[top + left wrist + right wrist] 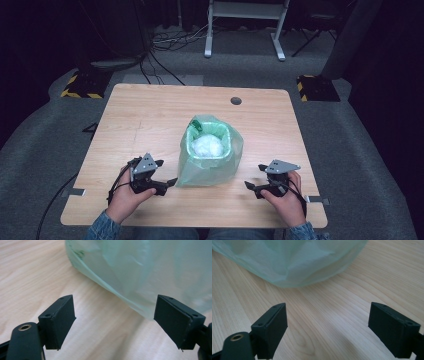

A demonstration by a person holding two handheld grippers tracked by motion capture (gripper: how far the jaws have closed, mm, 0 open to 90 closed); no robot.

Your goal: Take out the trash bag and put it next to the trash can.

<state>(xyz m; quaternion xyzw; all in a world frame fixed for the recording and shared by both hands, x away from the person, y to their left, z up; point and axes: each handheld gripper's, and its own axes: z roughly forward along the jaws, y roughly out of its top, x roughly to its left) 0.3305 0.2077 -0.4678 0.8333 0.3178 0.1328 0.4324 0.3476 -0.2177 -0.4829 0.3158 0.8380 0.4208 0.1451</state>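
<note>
Grippers are held low on either side of the green bag (210, 160), which lines a small bin near the middle of the surface (145, 115) with white crumpled material (207, 146) inside. Fingers of the left gripper (167, 184) and right gripper (250, 186) are spread wide and clamped on nothing. The bag's loose film is probably best pinched at its folded-over rim, from 2 opposite sides, and lifted evenly so tearing is avoided.

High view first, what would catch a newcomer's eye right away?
The green bag lining a small bin at the middle of the wooden table, with white crumpled stuff inside. The left tool sits open right at the bag's base, and the right tool waits open, a bit apart.
</note>
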